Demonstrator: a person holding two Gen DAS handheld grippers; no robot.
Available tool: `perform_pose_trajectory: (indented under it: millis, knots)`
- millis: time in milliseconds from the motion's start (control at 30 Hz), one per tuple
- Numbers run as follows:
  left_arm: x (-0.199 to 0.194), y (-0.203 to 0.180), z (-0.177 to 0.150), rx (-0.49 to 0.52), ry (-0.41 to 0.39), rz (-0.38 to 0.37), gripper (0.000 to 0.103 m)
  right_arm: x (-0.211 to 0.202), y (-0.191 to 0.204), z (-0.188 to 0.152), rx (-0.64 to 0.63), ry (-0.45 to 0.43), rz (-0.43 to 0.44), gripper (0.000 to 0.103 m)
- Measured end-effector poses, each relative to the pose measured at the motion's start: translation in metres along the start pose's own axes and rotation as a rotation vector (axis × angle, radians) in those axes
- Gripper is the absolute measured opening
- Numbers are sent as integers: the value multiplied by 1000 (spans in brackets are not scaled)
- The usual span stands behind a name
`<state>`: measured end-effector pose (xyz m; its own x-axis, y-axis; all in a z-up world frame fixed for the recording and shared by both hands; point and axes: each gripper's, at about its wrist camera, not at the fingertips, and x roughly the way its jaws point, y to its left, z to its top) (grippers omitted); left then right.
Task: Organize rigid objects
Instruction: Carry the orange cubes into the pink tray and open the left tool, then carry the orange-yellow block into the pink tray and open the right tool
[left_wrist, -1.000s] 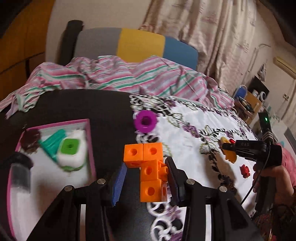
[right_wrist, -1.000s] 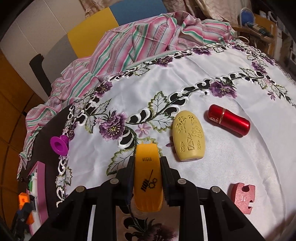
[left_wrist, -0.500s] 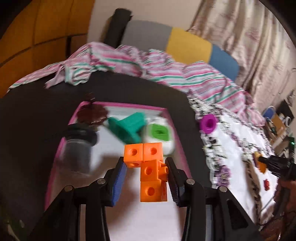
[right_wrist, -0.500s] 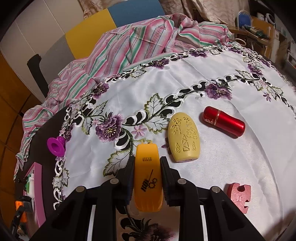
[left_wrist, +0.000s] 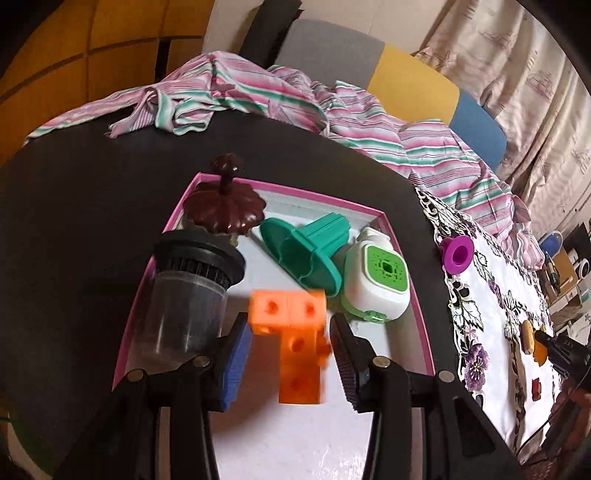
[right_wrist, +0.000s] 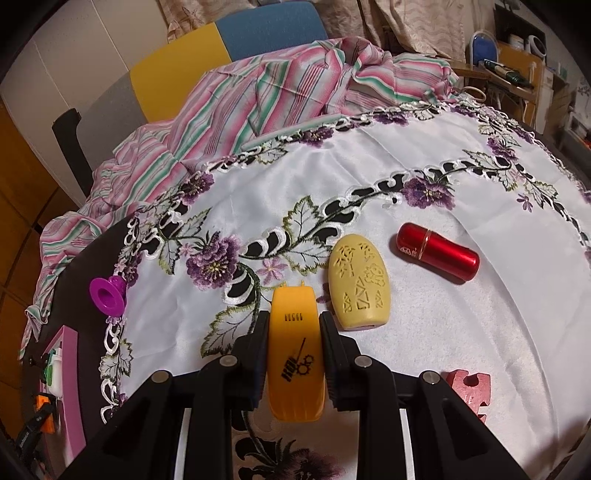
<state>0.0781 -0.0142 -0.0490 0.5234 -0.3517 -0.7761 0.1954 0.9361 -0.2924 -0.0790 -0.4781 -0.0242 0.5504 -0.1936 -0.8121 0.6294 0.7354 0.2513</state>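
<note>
My left gripper (left_wrist: 290, 328) hangs over the pink-rimmed tray (left_wrist: 314, 199), its jaws opening. Between them is a blurred cluster of orange cubes (left_wrist: 295, 343), with a gap to each pad. In the tray lie a dark jar with a black lid (left_wrist: 188, 295), a brown flower-shaped lid (left_wrist: 225, 214), a teal funnel piece (left_wrist: 306, 251) and a white and green device (left_wrist: 380, 280). My right gripper (right_wrist: 294, 321) is shut on an orange-yellow gadget (right_wrist: 295, 347) low over the white embroidered cloth (right_wrist: 406, 155).
On the cloth lie a yellow oval piece (right_wrist: 360, 284), a red cylinder (right_wrist: 437, 254), a red puzzle piece (right_wrist: 469, 391) and, at its left edge, a purple spool (right_wrist: 107, 295). A striped garment (left_wrist: 258, 96) is bunched at the table's far side before a chair.
The left gripper swung from the cloth's edge to above the tray and dropped lower. Its jaws have widened and the orange cubes now look blurred and loose. The right gripper kept still.
</note>
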Motion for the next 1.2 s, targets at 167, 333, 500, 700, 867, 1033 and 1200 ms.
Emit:
perform_pose_trajectory:
  millis: [167,333,500,700,867,1033,1200]
  knots:
    - [-13,6,-6,-36,-9,-48,51,-5,7,0,-34,-26,15,26]
    - [-33,6,-17,4,-32,-84,51,-12,21,-2,-103,-50,27,26]
    - [-48,6,-26,57,-53,-91,51,-15,36,-10,-68,-8,113,26]
    - [-53,15,-35,41,-41,-107,51,-27,92,-36,-164,21,230,26]
    - [-59,16,-40,52,-49,-113,51,-42,144,-58,-244,42,327,26]
    - [-65,16,-44,64,-61,-113,51,-51,199,-84,-333,83,419,26]
    - [-71,19,-45,58,-73,-122,51,-53,237,-106,-387,117,476,26]
